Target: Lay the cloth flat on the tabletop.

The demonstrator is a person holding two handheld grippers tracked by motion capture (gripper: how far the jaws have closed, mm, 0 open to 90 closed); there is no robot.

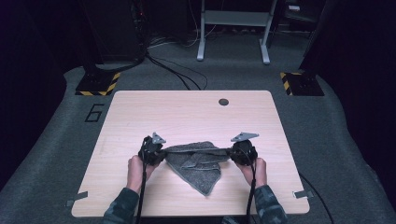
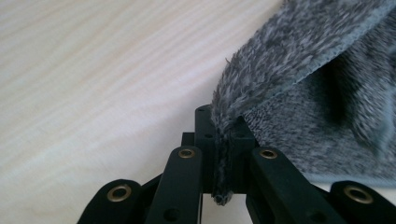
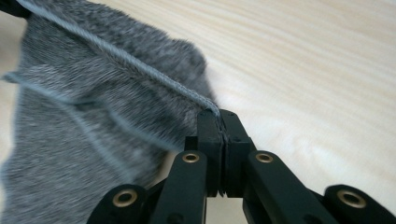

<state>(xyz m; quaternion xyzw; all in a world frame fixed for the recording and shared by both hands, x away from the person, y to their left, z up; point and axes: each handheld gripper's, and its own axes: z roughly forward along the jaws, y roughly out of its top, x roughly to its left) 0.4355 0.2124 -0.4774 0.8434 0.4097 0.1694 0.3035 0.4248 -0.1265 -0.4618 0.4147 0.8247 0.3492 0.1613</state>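
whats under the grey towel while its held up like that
Under the grey towel is the bare wooden table. The left gripper and right gripper pinch its two corners; its hanging point reaches the tabletop. Anything beneath the folds is covered.

A pale wooden table [image 1: 140, 107] stands on grey carpet [image 1: 56, 154], a metal frame [image 1: 233, 18] behind it.

Your towel [image 1: 196, 163] sits on the table [image 1: 187, 112], toward the near edge, about mid-width. Your left gripper [image 1: 161, 153] is at its left corner, your right gripper [image 1: 231, 151] at its right corner, top edge strung between them. The rest of the towel hangs down to a point nearer you. Table hole [image 1: 223, 101] lies beyond, near the far edge.
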